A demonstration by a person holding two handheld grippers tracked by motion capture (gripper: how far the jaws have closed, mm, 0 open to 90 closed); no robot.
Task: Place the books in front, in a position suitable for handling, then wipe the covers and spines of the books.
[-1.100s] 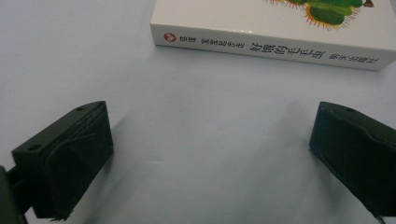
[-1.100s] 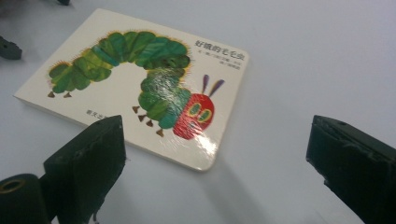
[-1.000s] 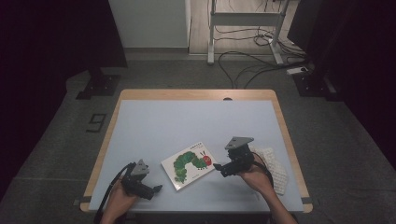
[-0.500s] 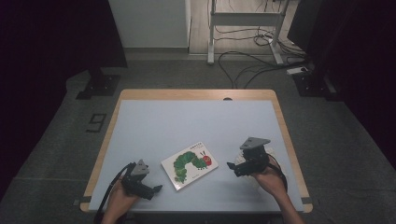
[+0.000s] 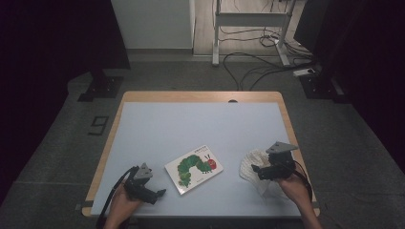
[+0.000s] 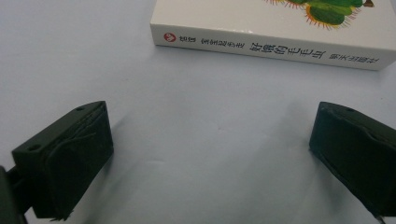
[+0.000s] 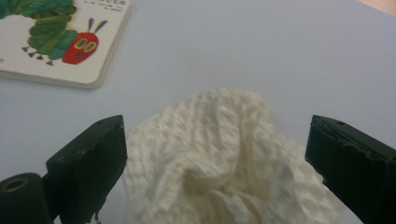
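A white picture book (image 5: 194, 168) with a green caterpillar on its cover lies flat near the table's front middle; its spine (image 6: 271, 48) faces the left gripper view. My left gripper (image 5: 160, 193) rests open just left of the book, with bare table between its jaws (image 6: 212, 140). A crumpled cream knitted cloth (image 5: 251, 166) lies at the front right. My right gripper (image 5: 256, 170) stands open over it, and the cloth (image 7: 224, 158) bulges between the two jaws. The book's corner (image 7: 56, 42) lies beyond at upper left.
The pale blue table top (image 5: 200, 129) has a wooden rim (image 5: 200, 96). Beyond the far edge are a metal stand (image 5: 250, 28), loose cables (image 5: 248, 71) on the grey floor and dark equipment at both sides.
My right gripper has drawn back to the right, away from the book, and now sits over the cream cloth. The left gripper and the book have stayed put.
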